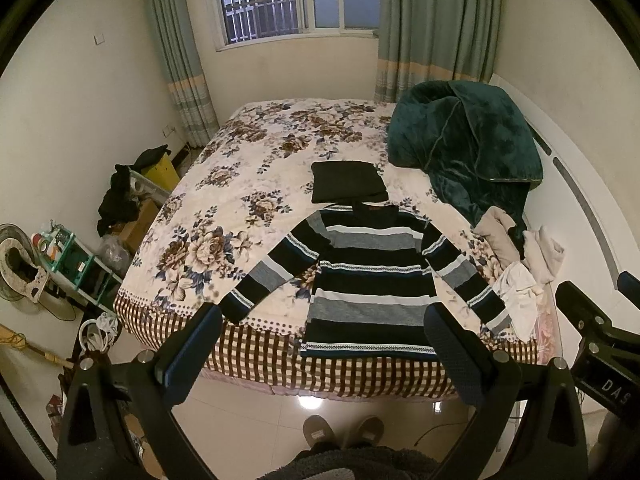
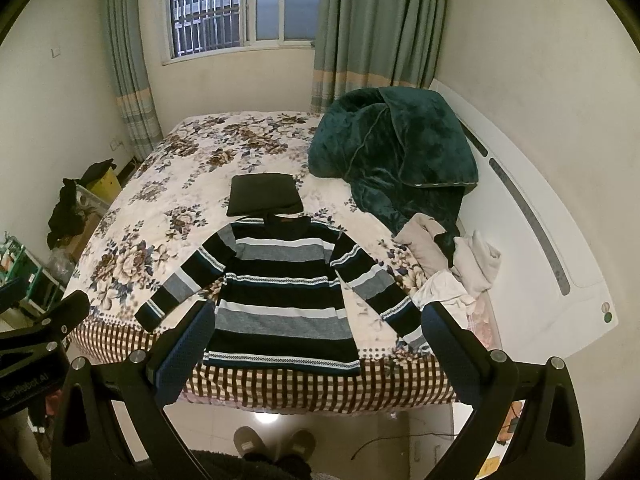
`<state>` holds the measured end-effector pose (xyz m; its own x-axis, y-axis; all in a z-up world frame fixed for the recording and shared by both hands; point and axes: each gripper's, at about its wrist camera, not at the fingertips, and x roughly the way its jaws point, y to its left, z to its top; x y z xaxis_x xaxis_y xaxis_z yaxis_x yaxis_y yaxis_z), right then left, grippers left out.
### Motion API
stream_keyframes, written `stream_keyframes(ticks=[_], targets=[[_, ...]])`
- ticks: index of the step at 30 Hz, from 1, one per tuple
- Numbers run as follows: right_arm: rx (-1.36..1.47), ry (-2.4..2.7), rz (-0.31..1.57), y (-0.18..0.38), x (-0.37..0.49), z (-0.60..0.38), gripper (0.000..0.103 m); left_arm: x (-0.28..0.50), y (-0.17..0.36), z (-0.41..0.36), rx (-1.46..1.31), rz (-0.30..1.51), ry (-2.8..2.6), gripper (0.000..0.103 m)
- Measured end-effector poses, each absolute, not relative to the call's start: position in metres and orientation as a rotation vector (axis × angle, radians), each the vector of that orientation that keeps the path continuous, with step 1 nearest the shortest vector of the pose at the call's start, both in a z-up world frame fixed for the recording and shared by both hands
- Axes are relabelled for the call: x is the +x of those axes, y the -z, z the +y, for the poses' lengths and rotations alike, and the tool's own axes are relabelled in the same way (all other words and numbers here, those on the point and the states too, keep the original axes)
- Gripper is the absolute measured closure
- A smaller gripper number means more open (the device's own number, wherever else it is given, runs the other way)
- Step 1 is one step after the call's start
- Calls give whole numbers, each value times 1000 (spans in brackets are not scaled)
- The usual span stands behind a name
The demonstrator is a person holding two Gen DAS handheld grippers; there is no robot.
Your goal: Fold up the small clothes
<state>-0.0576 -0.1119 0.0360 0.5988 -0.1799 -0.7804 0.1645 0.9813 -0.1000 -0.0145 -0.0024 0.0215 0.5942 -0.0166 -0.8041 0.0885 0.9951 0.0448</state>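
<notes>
A striped sweater (image 1: 368, 280), in black, grey and white bands, lies flat on the bed near its front edge with both sleeves spread out; it also shows in the right wrist view (image 2: 284, 284). A folded dark garment (image 1: 348, 182) lies just behind its collar, also seen in the right wrist view (image 2: 264, 196). My left gripper (image 1: 324, 352) is open and empty, held back above the bed's front edge. My right gripper (image 2: 316, 348) is open and empty, also held back from the sweater.
The floral bedspread (image 1: 240, 184) covers the bed. A dark green blanket (image 1: 468, 140) is heaped at the back right. A pile of pale clothes (image 1: 524, 264) lies at the right edge. Shelves and clutter (image 1: 72, 256) stand left. Slippered feet (image 1: 344, 432) stand on the tiled floor.
</notes>
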Motion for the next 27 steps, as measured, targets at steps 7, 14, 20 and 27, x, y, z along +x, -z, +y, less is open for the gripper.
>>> stream_keyframes(ticks=[7, 14, 20, 27], targets=[[-18, 199, 904, -39, -54, -110, 0, -15, -22, -3, 82, 931, 62, 0], [-16, 197, 903, -32, -55, -112, 0, -15, -24, -4, 81, 929, 63, 0], [-22, 188, 896, -66, -54, -105, 0, -14, -27, -7, 75, 924, 65, 0], [-20, 185, 895, -67, -51, -104, 0, -12, -35, -5, 70, 923, 63, 0]])
